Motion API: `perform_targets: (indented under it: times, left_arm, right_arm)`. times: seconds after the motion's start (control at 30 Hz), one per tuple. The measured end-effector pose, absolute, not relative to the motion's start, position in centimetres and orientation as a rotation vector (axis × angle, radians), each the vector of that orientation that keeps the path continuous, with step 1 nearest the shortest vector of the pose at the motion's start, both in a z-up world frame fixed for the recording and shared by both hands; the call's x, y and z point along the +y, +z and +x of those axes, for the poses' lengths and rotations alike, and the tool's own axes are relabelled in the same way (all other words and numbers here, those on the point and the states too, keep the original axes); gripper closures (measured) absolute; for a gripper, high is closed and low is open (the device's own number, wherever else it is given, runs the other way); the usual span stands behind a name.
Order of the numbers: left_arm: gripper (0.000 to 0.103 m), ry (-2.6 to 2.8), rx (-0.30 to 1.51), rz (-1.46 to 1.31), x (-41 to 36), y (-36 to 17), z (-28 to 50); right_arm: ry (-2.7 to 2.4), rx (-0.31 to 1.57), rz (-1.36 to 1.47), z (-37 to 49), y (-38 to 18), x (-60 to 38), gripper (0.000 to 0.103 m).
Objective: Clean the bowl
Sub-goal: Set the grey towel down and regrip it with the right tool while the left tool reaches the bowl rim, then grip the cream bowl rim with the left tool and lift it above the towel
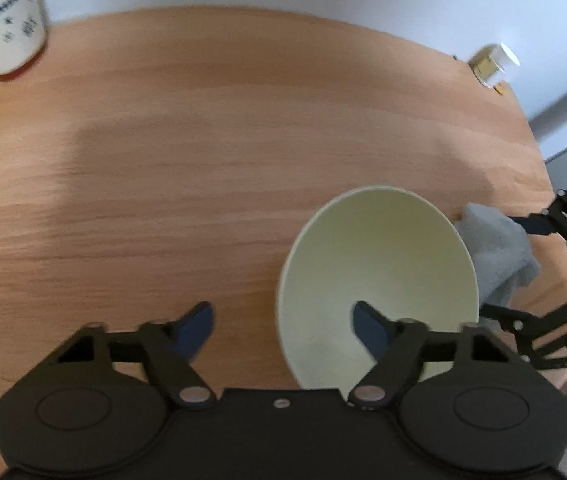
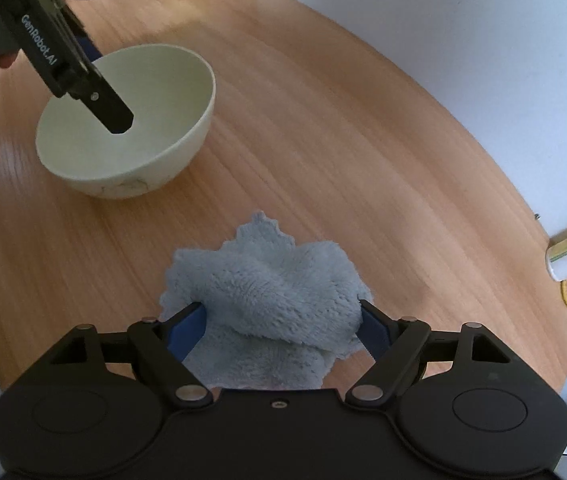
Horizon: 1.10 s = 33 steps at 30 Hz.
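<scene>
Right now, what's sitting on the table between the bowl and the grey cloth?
Nothing: in the right wrist view, only bare wooden table lies between the bowl and the grey cloth.

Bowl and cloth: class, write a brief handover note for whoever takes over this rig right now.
Left tool: open, astride the rim of the bowl, one finger inside and one outside, not gripping.
Right tool: open wide around the grey-blue cloth, which lies bunched on the table beside the bowl; no firm grip evident.
Done: both tools are positioned.
Left: close on the rim and the cloth, then wipe the bowl's inside.
</scene>
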State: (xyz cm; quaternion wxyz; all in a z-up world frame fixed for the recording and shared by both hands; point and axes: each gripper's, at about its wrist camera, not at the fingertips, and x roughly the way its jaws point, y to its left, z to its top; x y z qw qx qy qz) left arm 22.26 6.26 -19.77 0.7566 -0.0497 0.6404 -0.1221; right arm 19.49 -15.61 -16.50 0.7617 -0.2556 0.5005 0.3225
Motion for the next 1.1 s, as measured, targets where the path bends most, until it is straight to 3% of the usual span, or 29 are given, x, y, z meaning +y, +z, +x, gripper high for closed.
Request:
perform_targets:
  times: [0.3, 0.37, 0.4, 0.47, 0.7, 0.83, 1.1]
  left_arm:
    - [0.031, -0.253, 1.460, -0.079, 5.7, -20.2, 23.7]
    - [0.045, -0.253, 1.466, -0.068, 5.5, -20.2, 23.9]
    - [0.047, -0.264, 1.474, -0.076, 5.5, -20.2, 23.9]
    - [0.051, -0.289, 1.489, -0.092, 5.4, -20.2, 23.9]
    - [0.051, -0.309, 1.509, -0.082, 4.6, -20.1, 24.2]
    - [0.067, -0.331, 1.505, -0.030, 3.9, -20.0, 23.9]
    - [0.079, -0.332, 1.502, -0.084, 4.5, -19.8, 23.5]
  right_arm:
    - [0.712, 1.103, -0.548, 19.6, -17.0, -15.6, 0.023]
    - [0.719, 1.097, -0.544, 19.5, -17.2, -15.7, 0.023]
    - [0.721, 1.094, -0.544, 19.4, -17.2, -15.7, 0.023]
    - [0.728, 1.094, -0.534, 19.3, -17.2, -15.9, 0.026]
    - [0.762, 1.103, -0.542, 18.9, -16.8, -15.6, 0.043]
    - [0.778, 1.099, -0.540, 18.5, -16.5, -15.6, 0.056]
    - [0.736, 1.143, -0.346, 19.4, -16.0, -17.2, 0.065]
